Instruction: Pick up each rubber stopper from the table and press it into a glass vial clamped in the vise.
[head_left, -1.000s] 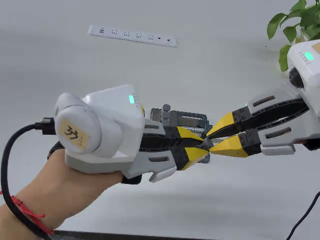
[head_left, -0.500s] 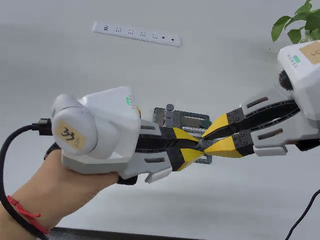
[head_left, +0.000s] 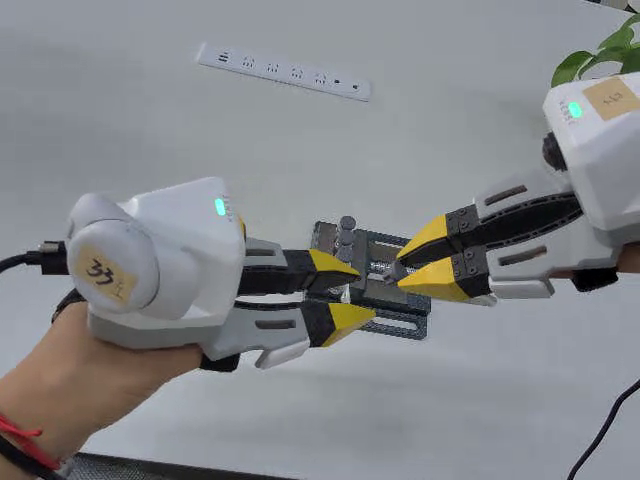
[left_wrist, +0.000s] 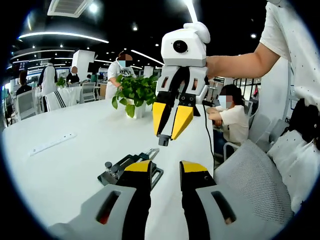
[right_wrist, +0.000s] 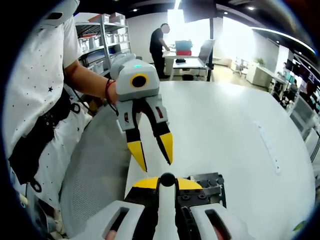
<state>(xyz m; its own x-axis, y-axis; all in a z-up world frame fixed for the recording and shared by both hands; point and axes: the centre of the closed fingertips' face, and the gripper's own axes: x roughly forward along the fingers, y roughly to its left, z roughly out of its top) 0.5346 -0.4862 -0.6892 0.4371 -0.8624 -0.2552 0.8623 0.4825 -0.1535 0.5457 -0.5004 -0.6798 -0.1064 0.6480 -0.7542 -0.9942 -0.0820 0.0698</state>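
**benchnewbie:** ok, who's got the stopper here? And what are the two tongs doing?

**viseguy:** Right tongs (right_wrist: 167, 183) have it. In the right gripper view there's a small dark round stopper (right_wrist: 167, 178) pinched right between the yellow tips, which are closed down on it with hardly any gap. It's up in the air, not on the bench (head_left: 200, 150).

**benchnewbie:** and the left one?

**viseguy:** Left tongs (head_left: 345, 292) are spread well apart with nothing between them. They come in from the left and point at the right tongs' tips, close but not touching.

**benchnewbie:** where's the vise in all this?

**viseguy:** The vise (head_left: 385, 300) sits flat on the bench, under and between the two sets of tips in the head view. From the left gripper view, the right tongs hang above its far end with clear air in between, so the stopper isn't touching it.

**benchnewbie:** vial clamped in there?

**viseguy:** Honestly can't tell, the jaws are mostly hidden behind the tongs.

**benchnewbie:** anything else around?

**viseguy:** A white power strip (head_left: 285, 70) lies at the far side, well apart from the vise, and a leafy plant (head_left: 600, 55) is at the far right.
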